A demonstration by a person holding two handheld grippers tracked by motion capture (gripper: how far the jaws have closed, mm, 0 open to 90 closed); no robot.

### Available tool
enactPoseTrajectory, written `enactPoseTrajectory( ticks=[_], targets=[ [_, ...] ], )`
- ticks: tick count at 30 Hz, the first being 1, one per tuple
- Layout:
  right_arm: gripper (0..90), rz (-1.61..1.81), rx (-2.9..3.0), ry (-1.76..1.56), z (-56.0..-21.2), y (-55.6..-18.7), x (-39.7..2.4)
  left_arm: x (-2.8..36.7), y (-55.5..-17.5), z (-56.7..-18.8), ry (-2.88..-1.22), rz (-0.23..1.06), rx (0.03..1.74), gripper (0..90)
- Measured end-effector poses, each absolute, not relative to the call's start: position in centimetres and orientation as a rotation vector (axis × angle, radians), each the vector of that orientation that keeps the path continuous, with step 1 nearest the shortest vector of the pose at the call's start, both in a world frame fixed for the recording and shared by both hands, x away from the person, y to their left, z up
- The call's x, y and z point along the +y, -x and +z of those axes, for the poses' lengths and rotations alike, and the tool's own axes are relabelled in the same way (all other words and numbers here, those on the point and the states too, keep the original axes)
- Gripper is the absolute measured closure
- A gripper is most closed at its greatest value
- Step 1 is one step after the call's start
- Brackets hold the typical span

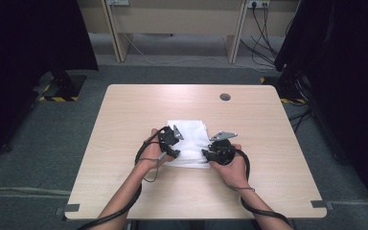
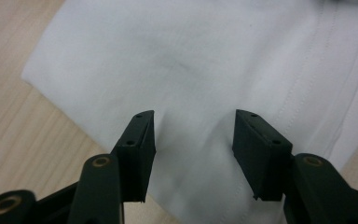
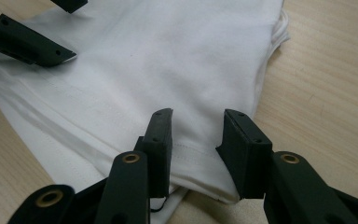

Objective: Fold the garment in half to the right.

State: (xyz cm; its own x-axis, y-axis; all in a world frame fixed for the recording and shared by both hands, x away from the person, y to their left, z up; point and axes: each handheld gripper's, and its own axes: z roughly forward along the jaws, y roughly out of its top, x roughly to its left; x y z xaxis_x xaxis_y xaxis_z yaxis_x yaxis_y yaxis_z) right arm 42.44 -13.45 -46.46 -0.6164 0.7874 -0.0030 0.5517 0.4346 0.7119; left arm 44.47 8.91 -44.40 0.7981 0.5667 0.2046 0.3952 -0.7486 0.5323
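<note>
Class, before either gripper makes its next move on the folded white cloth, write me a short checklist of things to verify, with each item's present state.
1. Folded white cloth lies flat on the table: ok.
2. Left gripper jaws apart over the cloth: ok.
3. Right gripper jaws apart at the cloth's hemmed edge: ok.
4. Cloth gripped by either gripper: not ok.
5. All layers between the right gripper's jaws: cannot tell.
</note>
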Motion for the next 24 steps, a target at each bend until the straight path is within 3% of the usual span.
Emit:
enactPoseTrajectory(
  ticks=[8,24],
  targets=[
    [62.0,1.013,2.37,-1.087,-45.7,-41.6,-12.8,10.3,-42.8,-43.8,-2.482,0.513,0.742,47.9],
    [60.8,0.989,2.358,-1.121,-46.8,-42.7,-12.8,10.2,-43.7,-45.1,-2.485,0.53,0.78,48.6]
  ],
)
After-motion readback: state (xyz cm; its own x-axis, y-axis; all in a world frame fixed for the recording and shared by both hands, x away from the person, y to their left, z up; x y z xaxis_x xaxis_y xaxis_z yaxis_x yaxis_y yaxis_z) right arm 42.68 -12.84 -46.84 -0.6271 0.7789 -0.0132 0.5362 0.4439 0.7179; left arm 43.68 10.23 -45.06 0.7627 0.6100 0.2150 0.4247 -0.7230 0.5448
